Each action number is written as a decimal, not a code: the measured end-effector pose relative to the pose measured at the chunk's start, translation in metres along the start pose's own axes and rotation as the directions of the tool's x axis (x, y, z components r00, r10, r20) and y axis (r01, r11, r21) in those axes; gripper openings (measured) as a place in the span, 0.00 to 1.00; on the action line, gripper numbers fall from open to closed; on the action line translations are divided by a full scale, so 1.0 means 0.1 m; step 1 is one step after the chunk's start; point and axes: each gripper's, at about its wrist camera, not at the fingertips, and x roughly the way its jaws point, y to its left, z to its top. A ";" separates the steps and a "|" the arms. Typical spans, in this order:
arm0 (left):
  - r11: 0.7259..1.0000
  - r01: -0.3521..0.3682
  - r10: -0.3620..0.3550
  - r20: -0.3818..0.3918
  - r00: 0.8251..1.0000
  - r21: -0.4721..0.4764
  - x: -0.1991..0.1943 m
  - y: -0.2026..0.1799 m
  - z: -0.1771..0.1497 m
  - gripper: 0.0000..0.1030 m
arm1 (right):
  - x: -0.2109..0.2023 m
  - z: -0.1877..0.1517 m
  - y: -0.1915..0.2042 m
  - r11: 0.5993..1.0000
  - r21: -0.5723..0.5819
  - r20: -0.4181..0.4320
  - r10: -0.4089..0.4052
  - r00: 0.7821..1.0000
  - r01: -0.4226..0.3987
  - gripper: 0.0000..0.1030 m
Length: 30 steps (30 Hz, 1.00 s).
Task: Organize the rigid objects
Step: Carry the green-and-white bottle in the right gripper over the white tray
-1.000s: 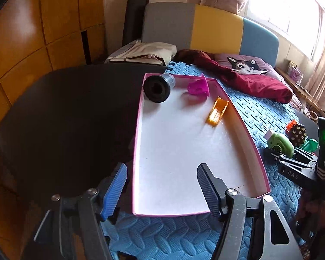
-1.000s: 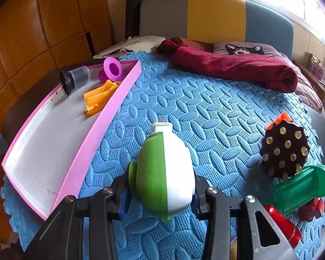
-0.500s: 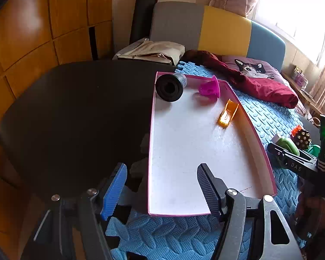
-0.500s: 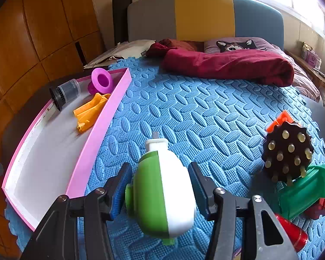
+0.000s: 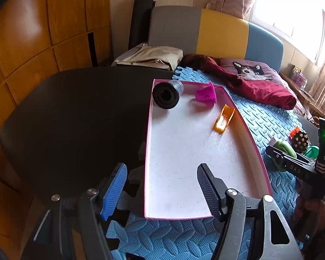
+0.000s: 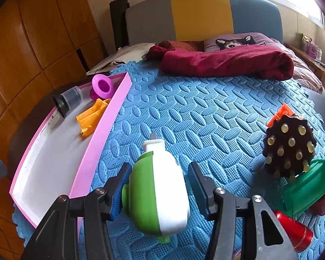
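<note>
The green-and-white toy (image 6: 160, 192) lies on the blue foam mat (image 6: 205, 112), long axis running away between the right hand-held gripper (image 6: 157, 186), whose jaws stand apart, not pressing. The pink tray (image 6: 101, 136) lies leftward; the left hand-held gripper (image 5: 162, 186) gapes empty.

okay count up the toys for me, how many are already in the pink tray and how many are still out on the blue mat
In the pink tray: 3 (black cylinder, magenta cup, orange piece)
On the blue mat: 5 (green-white toy, spiky ball, green cylinder, orange block, red pieces)
Total: 8
</note>
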 end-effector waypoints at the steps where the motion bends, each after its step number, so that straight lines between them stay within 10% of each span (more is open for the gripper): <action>1: 1.000 -0.003 0.003 0.003 1.000 -0.001 -0.01 0.00 0.00 0.67 | 0.00 0.00 0.00 1.000 0.001 0.000 -0.004 1.000 0.004 0.52; 16: 0.999 -0.015 0.016 0.019 1.000 -0.039 -0.04 0.21 -0.02 0.68 | -0.06 -0.02 0.04 0.995 0.014 -0.021 -0.096 0.995 0.097 0.40; 30: 0.997 -0.011 0.011 0.000 1.000 -0.078 0.03 0.35 -0.06 0.68 | -0.35 0.42 0.73 0.992 -0.023 0.028 0.127 0.991 -0.127 0.40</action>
